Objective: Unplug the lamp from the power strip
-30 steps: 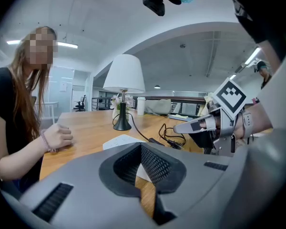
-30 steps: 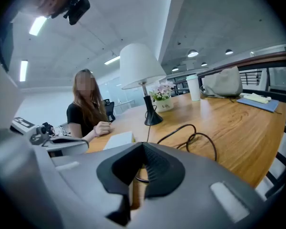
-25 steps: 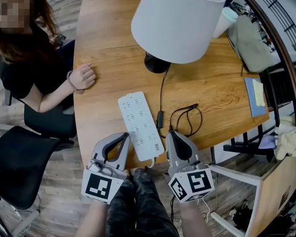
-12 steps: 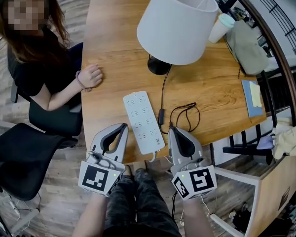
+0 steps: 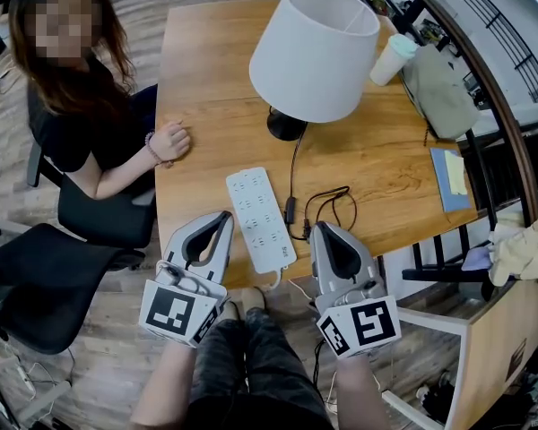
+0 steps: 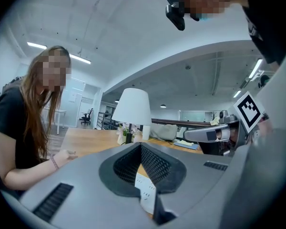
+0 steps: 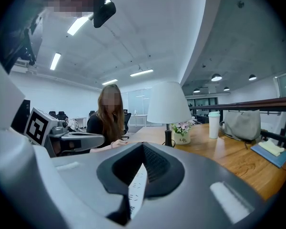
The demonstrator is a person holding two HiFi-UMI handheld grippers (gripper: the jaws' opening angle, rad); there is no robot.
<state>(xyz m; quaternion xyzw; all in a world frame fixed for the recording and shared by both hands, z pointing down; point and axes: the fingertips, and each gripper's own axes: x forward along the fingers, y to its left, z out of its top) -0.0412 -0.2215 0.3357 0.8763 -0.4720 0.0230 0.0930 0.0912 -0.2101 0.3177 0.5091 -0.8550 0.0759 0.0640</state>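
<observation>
Seated person (image 5: 81, 106): placed at the far left of the table (image 5: 386, 159), with one hand (image 5: 172, 141) laid on the wood, well apart from the task's things.
Left gripper (image 5: 221, 219): held at the near edge, just left of the power strip. Its jaws are brought together and nothing is gripped; only a sliver of the white strip is seen past them in the left gripper view.
Power strip (image 5: 258, 215): laid flat at the near edge, between the two grippers. No plug can be made out in its sockets from the head view.
Lamp cord (image 5: 293, 173): led from the lamp base (image 5: 285, 125) towards the near edge, past an inline switch (image 5: 290, 211) just right of the strip, then coiled. Its end is lost beside the right gripper's tip.
Lamp (image 5: 314, 52): stood at the far middle of the table, shade upright.
Right gripper (image 5: 322, 230): held just right of the strip, jaws fully closed, nothing held.
Step in hand: no grasp is under way; the plug is judged to be probably already out, though this cannot be settled.
Next move: the cord end should be traced. If a plug is found seated, the jaws must be opened around it, the strip steadied, and the plug drawn straight out.
</observation>
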